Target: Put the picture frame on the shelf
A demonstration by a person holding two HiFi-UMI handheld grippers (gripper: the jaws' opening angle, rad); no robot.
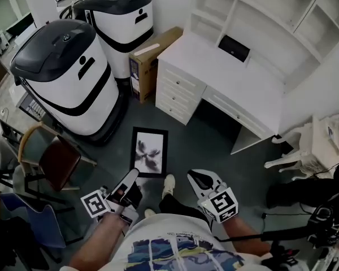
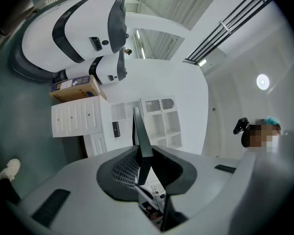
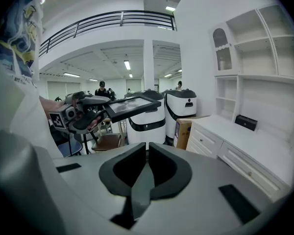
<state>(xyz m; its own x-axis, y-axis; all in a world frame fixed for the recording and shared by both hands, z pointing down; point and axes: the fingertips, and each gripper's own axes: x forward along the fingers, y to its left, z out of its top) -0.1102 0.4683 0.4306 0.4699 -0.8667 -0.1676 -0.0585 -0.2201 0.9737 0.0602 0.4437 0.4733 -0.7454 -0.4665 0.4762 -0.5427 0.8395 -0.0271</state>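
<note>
The black picture frame (image 1: 149, 151) with a pale flower print hangs flat above the grey floor, its near edge held in my left gripper (image 1: 133, 176). In the left gripper view the frame (image 2: 141, 131) shows edge-on, with the pads pressed on both sides of it. The right gripper view shows the frame (image 3: 132, 104) level in the left gripper (image 3: 88, 114). My right gripper (image 1: 200, 179) is shut with nothing in it, its tips meeting (image 3: 147, 149). The white shelf unit (image 1: 260, 21) stands on a white desk (image 1: 214, 66) ahead, with a small black box (image 1: 234, 48) on it.
Two large white-and-black machines (image 1: 68, 72) (image 1: 124, 16) stand at the left. A cardboard box (image 1: 152, 61) leans beside the desk drawers. A brown chair (image 1: 53, 160) is near my left side and a white chair (image 1: 305, 145) at the right. My shoe (image 1: 168, 183) is under the frame.
</note>
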